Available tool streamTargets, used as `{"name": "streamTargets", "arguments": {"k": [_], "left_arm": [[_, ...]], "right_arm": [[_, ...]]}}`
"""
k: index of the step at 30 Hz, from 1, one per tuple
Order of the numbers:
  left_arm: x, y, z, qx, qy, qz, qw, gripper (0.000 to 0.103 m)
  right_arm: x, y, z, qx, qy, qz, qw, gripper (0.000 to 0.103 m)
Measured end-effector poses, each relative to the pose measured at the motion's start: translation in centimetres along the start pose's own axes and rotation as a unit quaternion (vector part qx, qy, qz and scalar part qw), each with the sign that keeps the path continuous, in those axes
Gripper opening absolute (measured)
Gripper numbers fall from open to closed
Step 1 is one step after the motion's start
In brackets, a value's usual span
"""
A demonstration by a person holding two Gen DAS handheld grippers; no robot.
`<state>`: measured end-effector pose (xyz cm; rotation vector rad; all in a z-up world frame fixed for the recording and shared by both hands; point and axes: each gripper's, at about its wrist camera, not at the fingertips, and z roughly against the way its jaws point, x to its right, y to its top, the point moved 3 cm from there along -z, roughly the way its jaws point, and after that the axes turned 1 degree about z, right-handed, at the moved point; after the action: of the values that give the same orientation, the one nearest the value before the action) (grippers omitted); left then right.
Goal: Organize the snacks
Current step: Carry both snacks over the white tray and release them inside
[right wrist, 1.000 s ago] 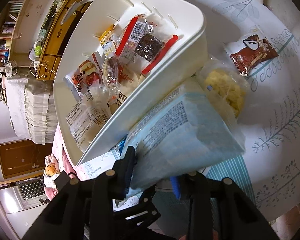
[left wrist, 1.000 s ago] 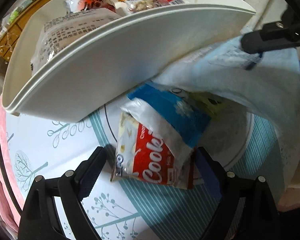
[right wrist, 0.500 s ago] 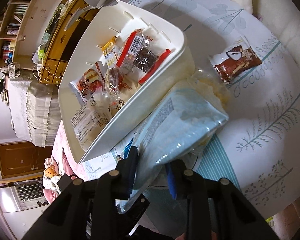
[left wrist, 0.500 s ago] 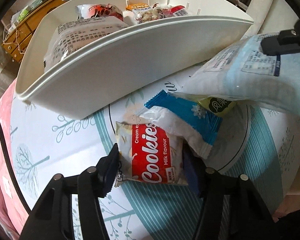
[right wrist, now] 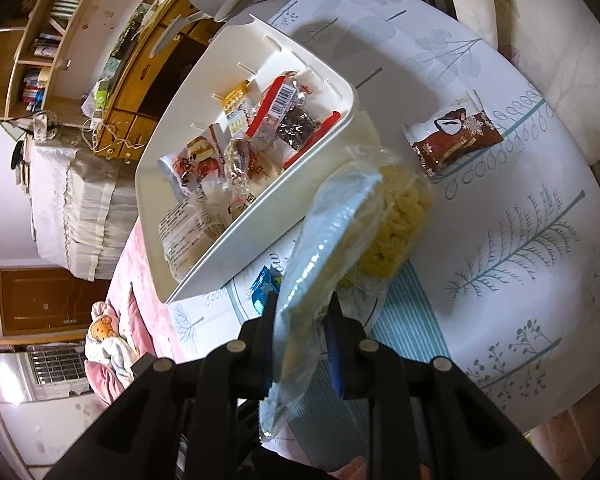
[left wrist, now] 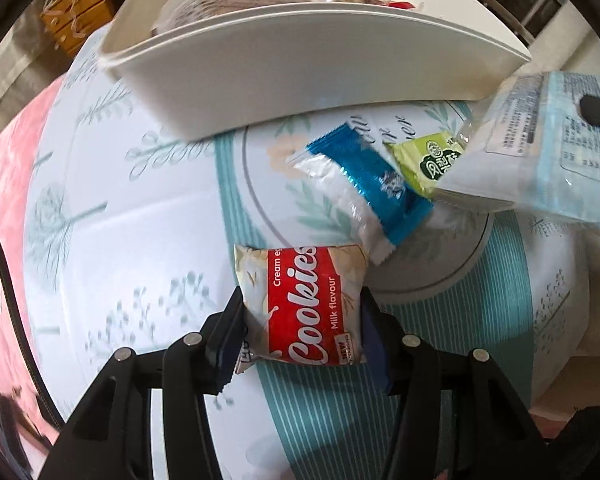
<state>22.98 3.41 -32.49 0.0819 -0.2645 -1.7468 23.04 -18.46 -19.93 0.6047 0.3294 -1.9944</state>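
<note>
While the left gripper (left wrist: 302,330) points steeply down at the table (left wrist: 148,216), its jaws are closing on a red-and-white Cookies packet (left wrist: 304,306); both pads already press its two side edges. The packet sits over the teal striped band of the tablecloth, toward the table's near edge.

The right gripper (right wrist: 300,334) is clamped shut on the end of a pale blue-and-clear noodle bag (right wrist: 332,248). The bag hangs clear of the cloth, and yellow noodles show through its clear side. In the left wrist view the same bag (left wrist: 540,152) enters from the right, with printed text on its face, overlapping a green packet (left wrist: 428,162).

A blue-and-white wrapper (left wrist: 364,192) lies inside the printed circle at the table's centre, just beside the green packet and just beyond the Cookies packet. In the right wrist view only its blue corner (right wrist: 264,288) shows beside the bag.

A white bin (right wrist: 204,184) stands toward the far left edge of the table. It holds an assortment of wrapped snacks (right wrist: 260,136).

A brown chocolate-cake packet (right wrist: 456,132) lies alone near the far right edge, well apart from the bin.
</note>
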Motion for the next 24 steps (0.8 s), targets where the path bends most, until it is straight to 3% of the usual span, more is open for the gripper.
{"name": "streamTargets", "arguments": {"k": [5, 13, 24], "left_arm": [[-1.2, -0.5, 1.1, 0.000, 0.032, 0.029, 0.9991, 0.051], [-2.7, -0.7, 5.5, 0.015, 0.047, 0.079, 0.9956, 0.051], [-2.8, 3.6, 12.7, 0.053, 0.061, 0.093, 0.9924, 0.052]], "right_arm": [[-0.1, -0.2, 1.0, -0.001, 0.004, 0.025, 1.000, 0.020], [-0.1, -0.1, 4.0, 0.018, 0.012, 0.056, 0.998, 0.020], [-3.2, 1.8, 7.4, 0.080, 0.032, 0.123, 0.989, 0.019]]}}
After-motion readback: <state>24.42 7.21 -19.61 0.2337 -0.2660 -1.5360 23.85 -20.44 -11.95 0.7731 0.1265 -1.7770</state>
